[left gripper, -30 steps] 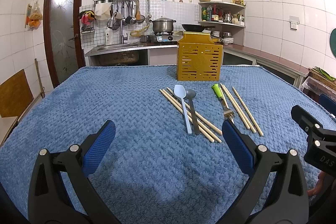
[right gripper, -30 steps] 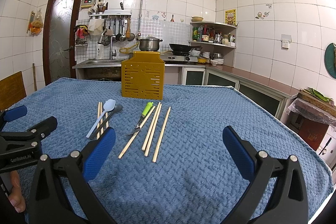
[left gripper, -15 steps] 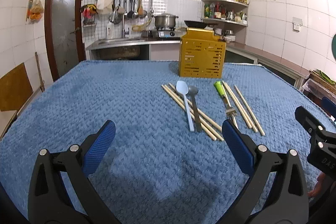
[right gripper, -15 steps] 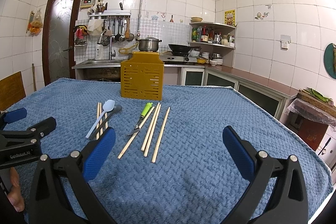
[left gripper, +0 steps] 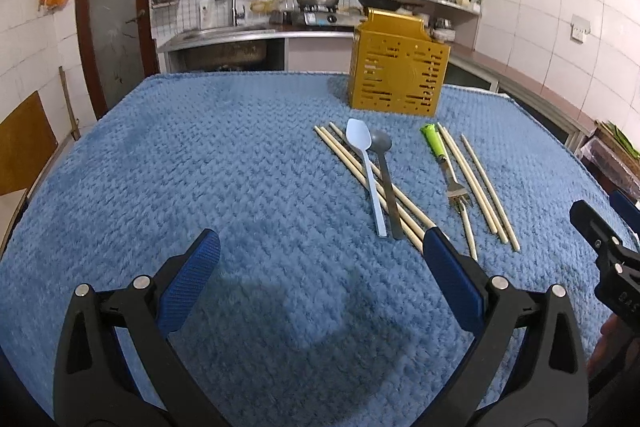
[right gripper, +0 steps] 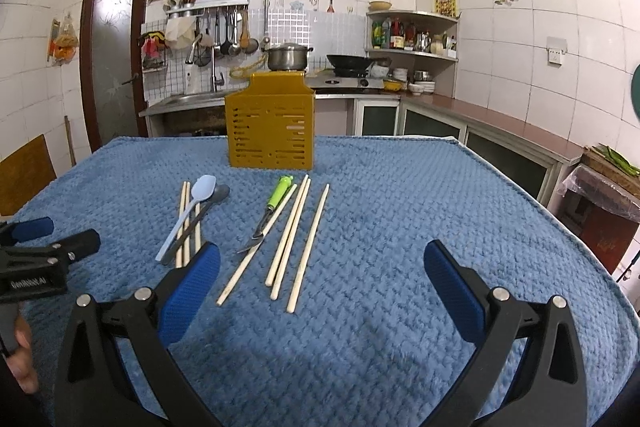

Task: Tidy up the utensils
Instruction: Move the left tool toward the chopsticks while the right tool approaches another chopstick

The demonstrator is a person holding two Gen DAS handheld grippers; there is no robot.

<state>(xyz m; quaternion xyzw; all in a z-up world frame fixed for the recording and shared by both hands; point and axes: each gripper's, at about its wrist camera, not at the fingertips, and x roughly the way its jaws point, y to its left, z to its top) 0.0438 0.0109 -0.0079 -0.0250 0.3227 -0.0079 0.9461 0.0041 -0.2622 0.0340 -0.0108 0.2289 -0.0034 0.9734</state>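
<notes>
Claws (left gripper: 320,267) (right gripper: 320,279) both spread wide, empty, above blue cloth (left gripper: 200,167).

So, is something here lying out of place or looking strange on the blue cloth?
Nothing is spilled or broken. The utensils lie loose in front of the yellow holder: the light blue spoon and grey spoon cross over three chopsticks, and the green-handled fork overlaps another chopstick.

Both wrist views look low and forward across the blue cloth (left gripper: 200,155) toward the kitchen wall, the left from further left, the right from further right, sharing the yellow holder (left gripper: 398,75) (right gripper: 271,125), the utensils laid before it, and a glimpse of each other's gripper.
</notes>
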